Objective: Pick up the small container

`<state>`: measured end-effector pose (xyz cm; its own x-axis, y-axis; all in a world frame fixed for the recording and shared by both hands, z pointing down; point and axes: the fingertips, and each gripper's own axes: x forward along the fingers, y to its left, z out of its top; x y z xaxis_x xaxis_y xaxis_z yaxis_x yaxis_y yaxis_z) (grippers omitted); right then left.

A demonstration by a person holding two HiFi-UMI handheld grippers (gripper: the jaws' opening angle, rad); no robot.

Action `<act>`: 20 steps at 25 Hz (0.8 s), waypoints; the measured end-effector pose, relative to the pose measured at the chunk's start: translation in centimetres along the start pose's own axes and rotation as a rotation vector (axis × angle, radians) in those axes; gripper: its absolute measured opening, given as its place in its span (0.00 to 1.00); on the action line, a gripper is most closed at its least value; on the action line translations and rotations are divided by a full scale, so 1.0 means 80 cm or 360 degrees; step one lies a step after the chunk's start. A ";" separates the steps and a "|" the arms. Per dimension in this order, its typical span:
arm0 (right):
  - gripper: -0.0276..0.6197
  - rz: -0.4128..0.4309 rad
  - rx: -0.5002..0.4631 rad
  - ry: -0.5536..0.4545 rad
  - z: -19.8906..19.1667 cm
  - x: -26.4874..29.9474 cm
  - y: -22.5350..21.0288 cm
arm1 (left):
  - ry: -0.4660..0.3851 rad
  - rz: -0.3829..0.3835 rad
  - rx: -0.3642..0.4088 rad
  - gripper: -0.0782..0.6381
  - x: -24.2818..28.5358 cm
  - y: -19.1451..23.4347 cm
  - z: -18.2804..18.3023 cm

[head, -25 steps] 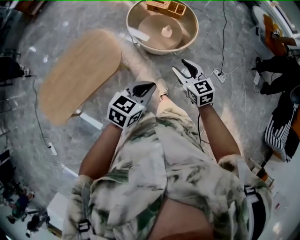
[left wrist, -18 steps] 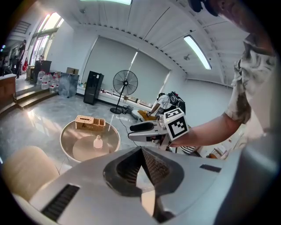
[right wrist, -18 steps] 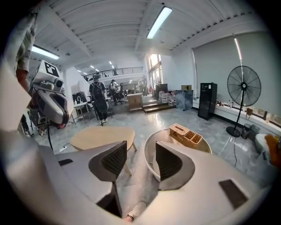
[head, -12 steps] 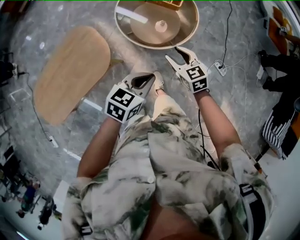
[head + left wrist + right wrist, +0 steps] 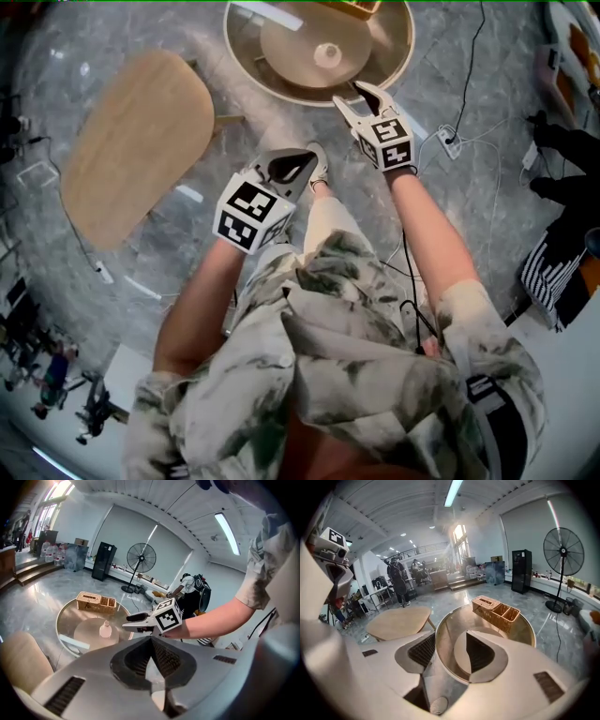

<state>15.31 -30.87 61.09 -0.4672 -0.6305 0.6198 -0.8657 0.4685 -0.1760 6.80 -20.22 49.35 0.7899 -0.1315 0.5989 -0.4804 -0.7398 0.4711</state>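
Observation:
The small container (image 5: 327, 54) is a little white bottle standing on the inner disc of a round table (image 5: 246, 58); the left gripper view shows the bottle (image 5: 106, 629) too. My right gripper (image 5: 351, 94) is open and empty, its tips over the table's near rim, short of the bottle. The same gripper (image 5: 127, 622) shows in the left gripper view. In its own view the right gripper (image 5: 451, 639) frames the table, and the right jaw hides the bottle. My left gripper (image 5: 298, 161) hangs lower and further back over the floor, its jaws meeting with nothing between them (image 5: 151, 640).
A wicker basket (image 5: 352, 6) and a white strip (image 5: 262, 13) lie on the round table. A pale wooden side table (image 5: 136, 141) stands to its left. Cables and a power strip (image 5: 452, 141) lie on the floor at right. A standing fan (image 5: 563, 551) is further off.
Both grippers have moved forward and down toward the round table. The right gripper's tips now reach the table's near rim. Its jaws stay equally wide.

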 end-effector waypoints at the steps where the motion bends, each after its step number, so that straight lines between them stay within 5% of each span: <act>1: 0.39 -0.0004 0.0005 0.0007 -0.006 0.011 -0.010 | 0.0011 0.0002 -0.0005 0.14 0.008 0.005 -0.002; 20: 0.41 -0.0075 -0.0017 0.0088 -0.073 0.218 -0.121 | 0.0071 0.0002 -0.0179 0.14 0.101 0.094 -0.020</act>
<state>16.60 -42.78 78.04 -0.4151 -0.6170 0.6686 -0.8845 0.4458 -0.1377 8.93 -25.79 58.77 0.7728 -0.1011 0.6266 -0.5230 -0.6608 0.5384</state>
